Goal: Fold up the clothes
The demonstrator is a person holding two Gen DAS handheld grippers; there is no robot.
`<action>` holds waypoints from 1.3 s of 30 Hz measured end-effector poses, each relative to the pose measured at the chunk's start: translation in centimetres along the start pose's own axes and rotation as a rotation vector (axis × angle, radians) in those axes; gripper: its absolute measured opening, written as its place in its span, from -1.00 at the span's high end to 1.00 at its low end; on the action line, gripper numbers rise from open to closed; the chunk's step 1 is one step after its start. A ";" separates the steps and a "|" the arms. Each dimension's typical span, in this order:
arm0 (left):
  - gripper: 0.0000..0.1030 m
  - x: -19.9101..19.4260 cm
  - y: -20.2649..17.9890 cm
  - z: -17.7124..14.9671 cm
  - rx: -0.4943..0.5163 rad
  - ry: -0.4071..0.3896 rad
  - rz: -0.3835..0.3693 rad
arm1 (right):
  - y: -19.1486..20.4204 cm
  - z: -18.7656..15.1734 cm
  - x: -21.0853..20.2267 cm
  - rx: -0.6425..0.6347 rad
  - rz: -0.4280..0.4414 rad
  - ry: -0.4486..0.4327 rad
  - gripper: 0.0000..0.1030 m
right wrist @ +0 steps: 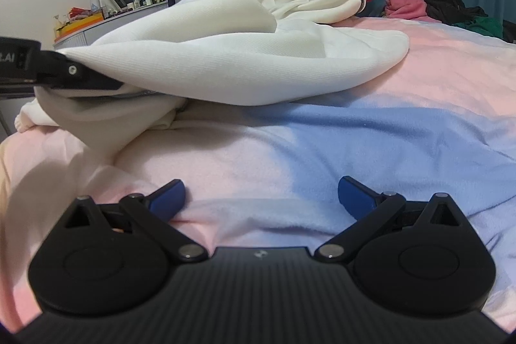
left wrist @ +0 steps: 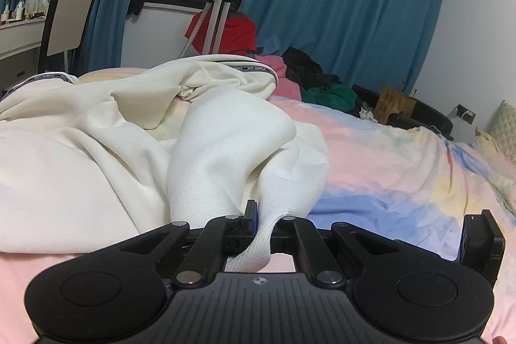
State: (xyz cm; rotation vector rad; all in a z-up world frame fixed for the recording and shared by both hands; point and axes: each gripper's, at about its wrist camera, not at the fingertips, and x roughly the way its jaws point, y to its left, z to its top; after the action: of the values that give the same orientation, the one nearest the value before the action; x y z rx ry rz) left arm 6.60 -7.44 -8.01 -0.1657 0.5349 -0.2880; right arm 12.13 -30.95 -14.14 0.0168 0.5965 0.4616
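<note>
A cream-white garment [left wrist: 96, 157] with a black-and-white lettered band lies crumpled on the pastel bedspread [left wrist: 387, 157]. My left gripper [left wrist: 262, 224] is shut on a fold of its ribbed edge, which hangs through the jaws. In the right wrist view the same garment [right wrist: 225, 60] is lifted at its left end by the left gripper [right wrist: 96, 79], coming in from the left. My right gripper [right wrist: 261, 195] is open and empty, low over the bedspread [right wrist: 322, 134], in front of the garment and apart from it.
A pile of pink, black and green clothes [left wrist: 309, 79] lies at the far side of the bed. A tripod [left wrist: 219, 8] with a red cloth stands by the blue curtains. A chair [left wrist: 67, 21] and dresser are at the left. A paper bag [left wrist: 396, 102] sits at the right.
</note>
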 end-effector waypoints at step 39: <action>0.94 -1.1 4.1 2.0 -0.214 -0.063 -0.039 | 1.2 0.3 0.9 -0.041 -0.047 0.035 -1.00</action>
State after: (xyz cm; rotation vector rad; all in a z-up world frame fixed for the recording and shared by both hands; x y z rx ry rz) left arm 7.72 -3.02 -6.74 -0.3923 0.4997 -0.2619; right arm 12.46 -29.42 -14.22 -0.0447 0.6203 0.4293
